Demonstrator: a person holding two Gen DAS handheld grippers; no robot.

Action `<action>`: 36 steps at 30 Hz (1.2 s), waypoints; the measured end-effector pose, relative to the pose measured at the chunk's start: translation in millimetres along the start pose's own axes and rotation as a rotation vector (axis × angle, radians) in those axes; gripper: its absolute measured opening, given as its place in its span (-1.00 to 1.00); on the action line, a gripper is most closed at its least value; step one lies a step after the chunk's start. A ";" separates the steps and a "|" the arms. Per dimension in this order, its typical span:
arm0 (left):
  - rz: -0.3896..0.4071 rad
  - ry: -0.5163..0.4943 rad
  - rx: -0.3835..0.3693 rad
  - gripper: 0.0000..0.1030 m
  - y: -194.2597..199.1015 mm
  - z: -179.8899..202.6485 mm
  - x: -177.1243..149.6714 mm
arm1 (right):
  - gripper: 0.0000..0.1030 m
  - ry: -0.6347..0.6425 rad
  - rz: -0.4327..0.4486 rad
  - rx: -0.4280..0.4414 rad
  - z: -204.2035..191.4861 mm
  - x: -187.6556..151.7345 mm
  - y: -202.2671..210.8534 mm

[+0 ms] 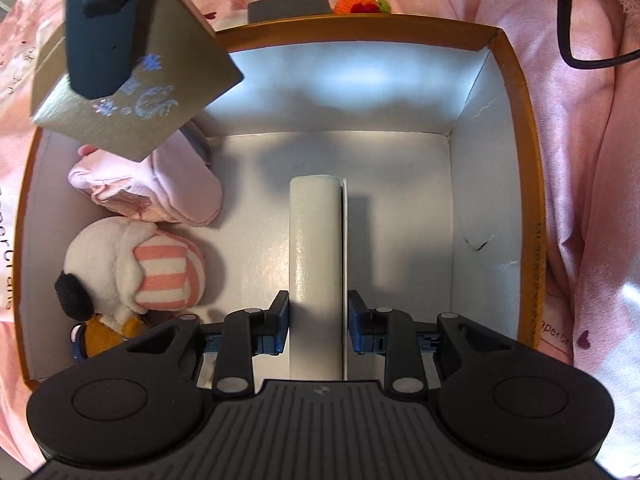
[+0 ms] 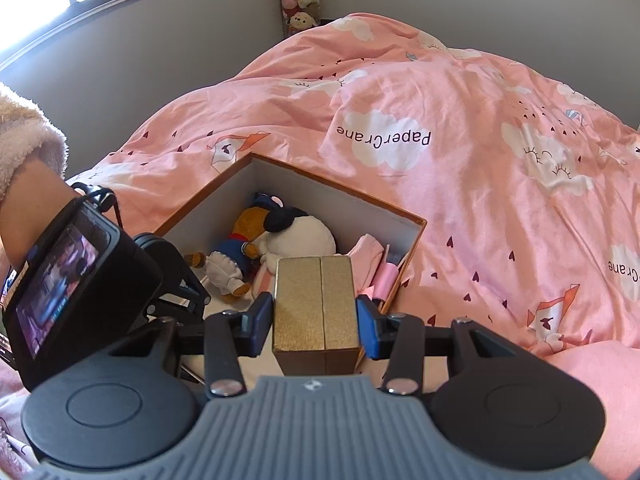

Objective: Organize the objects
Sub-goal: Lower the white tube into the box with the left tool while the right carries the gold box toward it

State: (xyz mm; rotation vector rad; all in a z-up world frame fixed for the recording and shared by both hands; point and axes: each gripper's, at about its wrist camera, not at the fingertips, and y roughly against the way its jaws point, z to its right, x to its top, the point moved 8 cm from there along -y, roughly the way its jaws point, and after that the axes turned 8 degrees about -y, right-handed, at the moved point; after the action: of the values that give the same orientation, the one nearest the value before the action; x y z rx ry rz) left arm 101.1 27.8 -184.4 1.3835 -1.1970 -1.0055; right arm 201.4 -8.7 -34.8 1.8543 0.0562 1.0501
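Right claw (image 2: 316, 314) grips gold box (image 2: 316, 308) over carton (image 2: 340, 196).

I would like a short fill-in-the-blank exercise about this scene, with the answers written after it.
1. The right gripper holds a ____ coloured box.
2. The left gripper points down into the storage box, around a ____ object.
3. The plush dog wears a pink-and-white ____ hat.
4. The storage box rests on a ____ duvet.

Answers: gold; white; striped; pink
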 end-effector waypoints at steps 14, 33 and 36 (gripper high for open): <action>-0.048 0.098 0.164 -0.30 20.1 -26.6 -20.7 | -0.09 0.001 -0.001 0.002 0.9 -0.3 0.6; 0.140 0.176 0.170 0.16 14.8 -28.9 -20.5 | -0.09 -0.145 -0.020 0.032 -9.3 -3.1 -5.2; 0.102 0.150 0.160 0.16 1.3 -28.8 -20.7 | -0.09 -0.158 -0.040 0.007 -11.5 -9.2 -10.3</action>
State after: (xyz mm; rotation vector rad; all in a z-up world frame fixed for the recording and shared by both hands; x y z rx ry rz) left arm 125.6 52.9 -179.3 1.4792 -1.2433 -0.7346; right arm 191.8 0.9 -46.5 1.9290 0.0032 0.8743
